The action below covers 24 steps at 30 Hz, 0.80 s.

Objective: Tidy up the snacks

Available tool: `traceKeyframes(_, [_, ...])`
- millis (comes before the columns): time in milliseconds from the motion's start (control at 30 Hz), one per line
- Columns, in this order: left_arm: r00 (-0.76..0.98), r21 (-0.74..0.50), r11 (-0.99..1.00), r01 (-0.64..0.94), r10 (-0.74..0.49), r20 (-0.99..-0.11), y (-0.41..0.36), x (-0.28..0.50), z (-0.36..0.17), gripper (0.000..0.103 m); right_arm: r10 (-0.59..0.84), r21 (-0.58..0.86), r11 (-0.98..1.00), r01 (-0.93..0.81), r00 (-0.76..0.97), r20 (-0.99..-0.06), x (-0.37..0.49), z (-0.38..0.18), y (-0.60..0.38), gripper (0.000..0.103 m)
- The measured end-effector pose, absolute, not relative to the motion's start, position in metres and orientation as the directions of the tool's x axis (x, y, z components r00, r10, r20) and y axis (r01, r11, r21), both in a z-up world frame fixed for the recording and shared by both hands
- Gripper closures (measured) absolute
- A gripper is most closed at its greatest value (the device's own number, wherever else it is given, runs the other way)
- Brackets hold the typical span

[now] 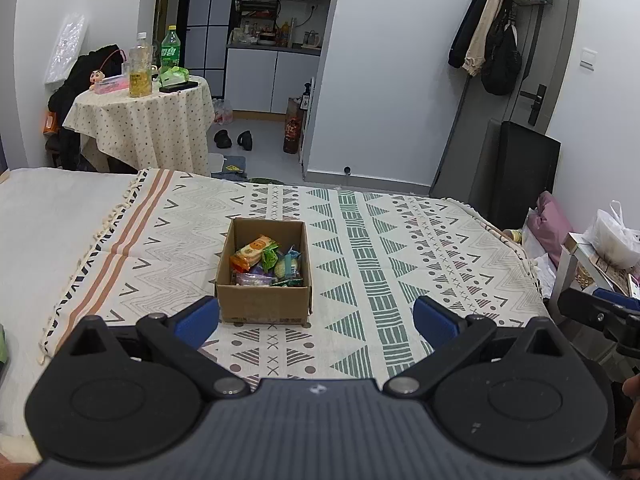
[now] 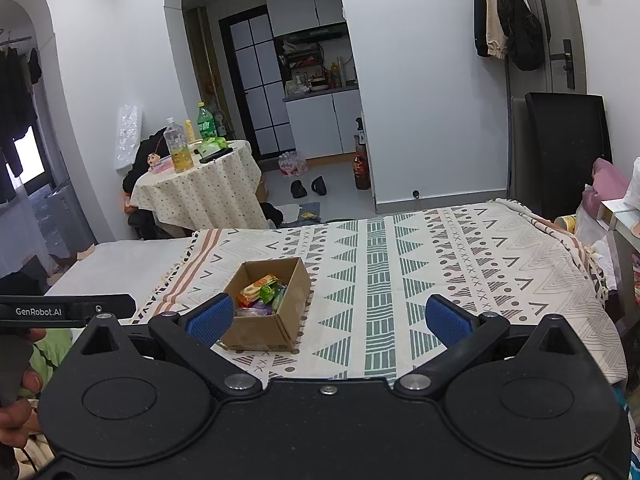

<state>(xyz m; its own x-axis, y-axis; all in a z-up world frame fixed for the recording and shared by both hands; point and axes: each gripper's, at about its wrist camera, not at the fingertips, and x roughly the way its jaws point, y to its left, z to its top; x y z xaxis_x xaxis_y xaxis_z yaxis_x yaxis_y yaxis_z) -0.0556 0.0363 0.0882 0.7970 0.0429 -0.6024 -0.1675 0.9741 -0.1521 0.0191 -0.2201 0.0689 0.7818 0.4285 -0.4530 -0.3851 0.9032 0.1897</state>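
Note:
A brown cardboard box (image 1: 264,304) sits on the patterned blanket (image 1: 400,264), holding several wrapped snacks (image 1: 266,262), among them an orange packet and green ones. My left gripper (image 1: 316,318) hangs open just in front of the box, with nothing between its blue pads. In the right wrist view the same box (image 2: 260,330) lies ahead and to the left, its snacks (image 2: 262,294) visible inside. My right gripper (image 2: 328,316) is open and holds nothing; its left pad overlaps the box's near left corner in the image.
The blanket (image 2: 440,280) covers a bed whose bare sheet (image 1: 52,216) shows at the left. A round clothed table (image 1: 140,120) with bottles stands beyond. A white side table (image 1: 580,256) with a bag is at the right. A hand (image 2: 24,384) holds the other gripper.

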Motion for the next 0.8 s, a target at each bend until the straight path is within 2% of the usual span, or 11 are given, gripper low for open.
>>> traceKeyframes(800, [0.792, -0.16, 0.973, -0.169, 0.038, -0.609, 0.0389, -0.0551, 0.0868, 0.0, 0.428, 0.187, 0.903, -0.386, 0.78, -0.456, 0.0207, 0.0661, -0.2202, 0.0])
